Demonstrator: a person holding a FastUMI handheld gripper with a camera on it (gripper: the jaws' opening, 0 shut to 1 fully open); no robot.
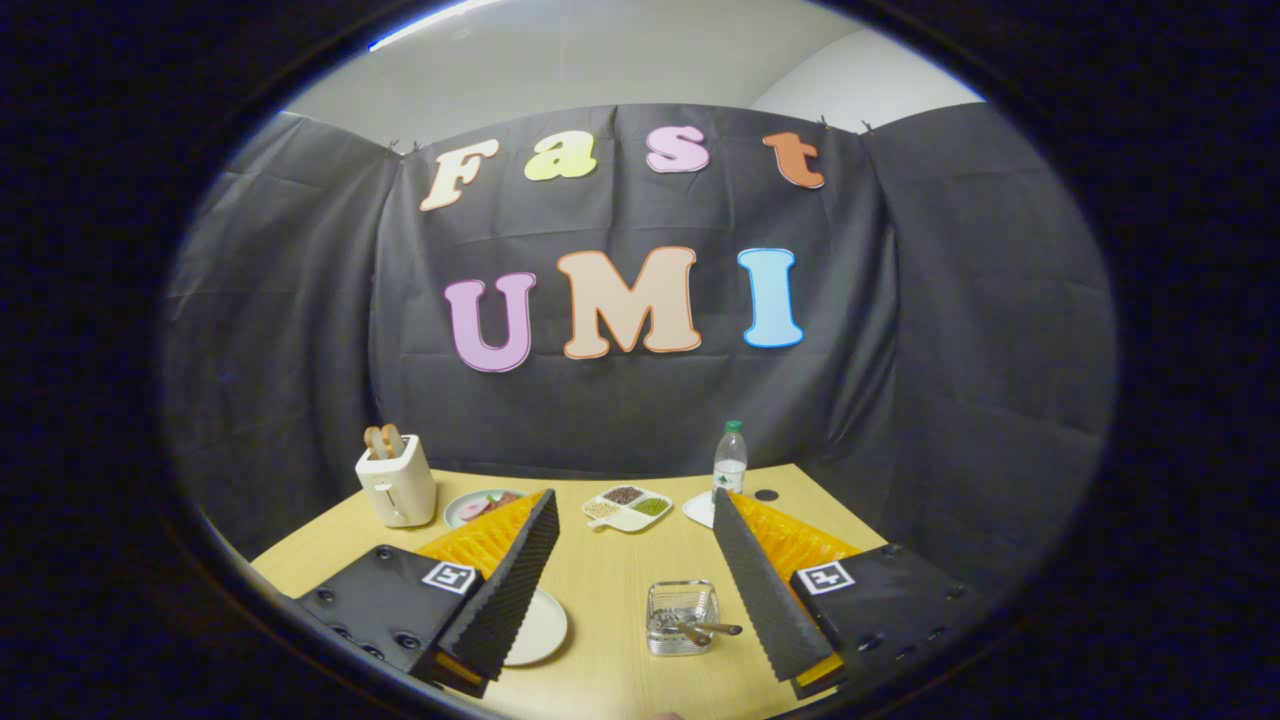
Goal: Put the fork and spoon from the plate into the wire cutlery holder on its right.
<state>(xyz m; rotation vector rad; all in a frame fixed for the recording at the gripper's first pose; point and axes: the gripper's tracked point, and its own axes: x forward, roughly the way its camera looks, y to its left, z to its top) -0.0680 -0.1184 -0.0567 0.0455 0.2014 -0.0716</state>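
Observation:
My gripper (632, 515) is open and held above the wooden table, its two fingers spread wide with nothing between them. Below them, between the fingers, stands the wire cutlery holder (681, 617). Cutlery lies in it, and a dark handle (715, 629) sticks out over its right side. To the holder's left lies a pale round plate (540, 628), partly hidden behind my left finger (510, 580); the part that shows is bare.
At the table's back stand a white toaster (397, 485) with bread in its slots, a plate of food (478, 506), a divided snack dish (627, 507) and a water bottle (730, 462) on a white coaster. Black cloth walls the booth.

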